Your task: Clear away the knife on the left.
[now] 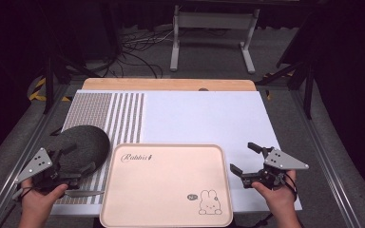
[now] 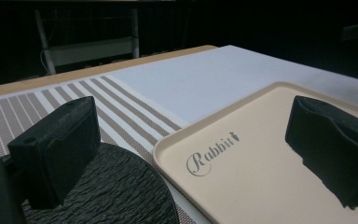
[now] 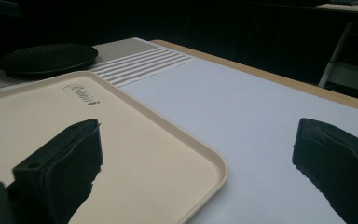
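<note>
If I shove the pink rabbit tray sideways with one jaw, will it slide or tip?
The tray looks like a flat, shallow, rigid plastic piece, so it probably slides rather than tips. It lies empty on the smooth white mat, so it is likely light and may skate or pivot. Its low rounded rim might let a jaw ride over.

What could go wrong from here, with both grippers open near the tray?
1. The left gripper hangs over the dark plate; lowering carelessly could knock it against the tray.
2. A knife lies by the left hand; a wrist could sweep it off.
3. The right gripper could nudge the tray's rim.
</note>
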A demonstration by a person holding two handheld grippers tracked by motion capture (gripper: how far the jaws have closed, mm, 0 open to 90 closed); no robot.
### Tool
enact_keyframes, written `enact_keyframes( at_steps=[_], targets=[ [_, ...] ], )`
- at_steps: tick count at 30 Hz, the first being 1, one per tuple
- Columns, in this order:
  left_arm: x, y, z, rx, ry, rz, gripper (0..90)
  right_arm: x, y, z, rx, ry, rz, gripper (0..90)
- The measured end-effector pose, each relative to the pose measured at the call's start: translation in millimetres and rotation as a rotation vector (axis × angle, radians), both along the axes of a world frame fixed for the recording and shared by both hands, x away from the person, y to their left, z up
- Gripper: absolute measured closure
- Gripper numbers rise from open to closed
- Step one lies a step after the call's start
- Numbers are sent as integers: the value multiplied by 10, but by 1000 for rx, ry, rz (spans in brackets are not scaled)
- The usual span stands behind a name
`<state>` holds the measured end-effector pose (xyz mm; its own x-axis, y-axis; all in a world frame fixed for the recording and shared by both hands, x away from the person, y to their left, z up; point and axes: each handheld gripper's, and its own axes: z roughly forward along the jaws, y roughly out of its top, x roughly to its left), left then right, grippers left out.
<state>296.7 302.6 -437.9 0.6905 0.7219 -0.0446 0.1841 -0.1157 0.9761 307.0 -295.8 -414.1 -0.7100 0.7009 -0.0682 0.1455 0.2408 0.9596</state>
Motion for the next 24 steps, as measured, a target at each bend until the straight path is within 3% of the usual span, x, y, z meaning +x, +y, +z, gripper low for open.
enact_keyframes(
  at_steps=[3, 18, 24],
  targets=[
    [-2, -19, 3, 19, -9, -3, 42, -2, 8, 4, 0, -4, 8, 24],
    [4, 3, 21, 18, -12, -15, 37, 1, 30, 0, 3, -2, 17, 25],
    [0, 39, 79, 81, 12, -50, 38, 23, 29, 3, 15, 13, 28, 27]
  ],
)
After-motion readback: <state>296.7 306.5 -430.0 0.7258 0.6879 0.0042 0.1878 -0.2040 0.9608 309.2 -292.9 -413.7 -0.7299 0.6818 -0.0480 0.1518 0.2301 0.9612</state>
